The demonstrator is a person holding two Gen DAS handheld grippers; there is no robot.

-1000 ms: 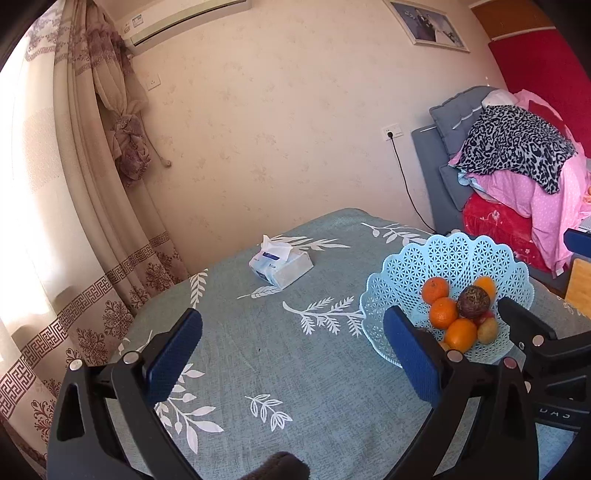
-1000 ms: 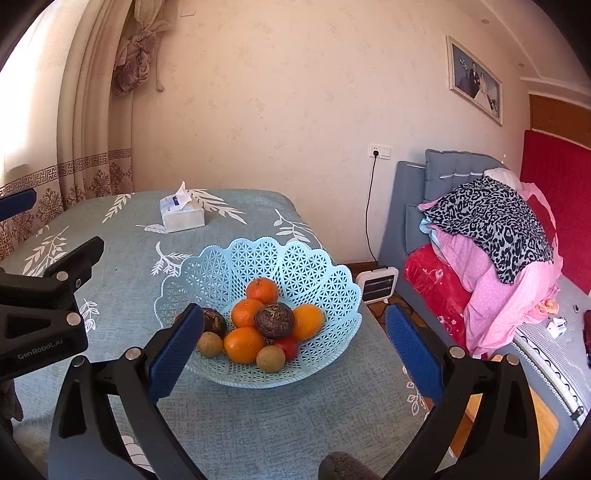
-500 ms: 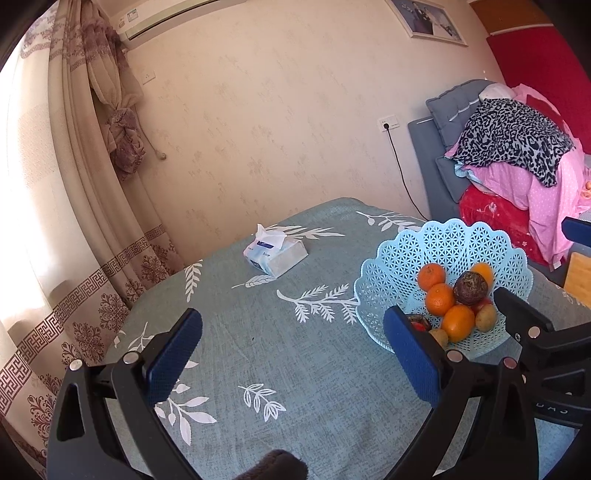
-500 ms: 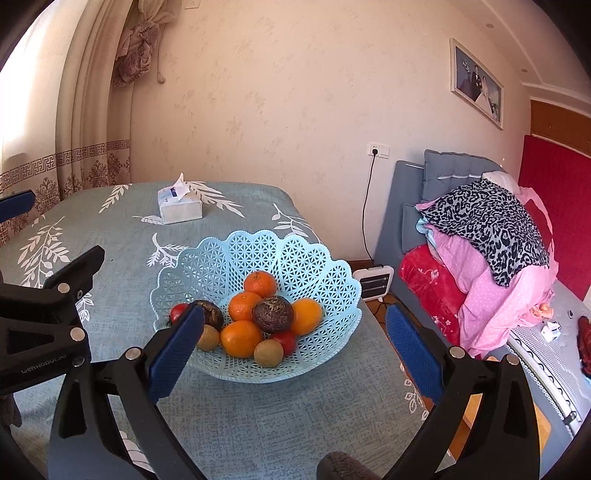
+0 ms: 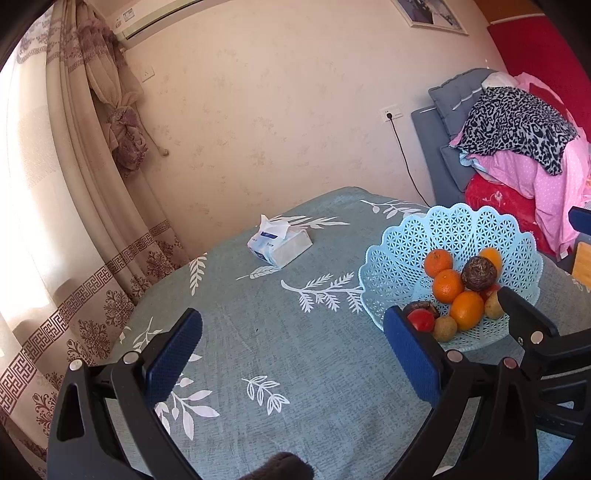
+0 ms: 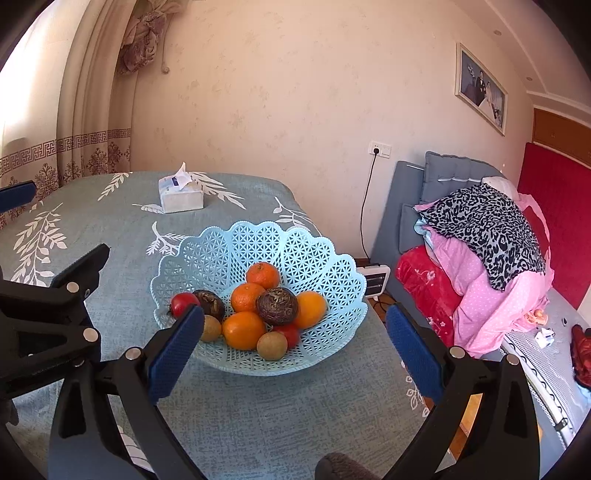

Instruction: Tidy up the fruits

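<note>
One basket (image 6: 207, 254), four oranges (image 6: 243, 329), one tissue box (image 6: 181, 195)

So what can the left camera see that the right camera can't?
Only the left view shows the air conditioner high on the wall. Only the right view shows the little white heater on the floor beside the table. Both show the blue basket of fruit, the tissue box, and the pile of clothes.

open cloth: table (image 5: 295, 350) bare from near edge to the tissue pack (image 5: 279, 245)
right edge: fruit basket (image 6: 314, 258), piled full
far edge: tissue pack only
</note>
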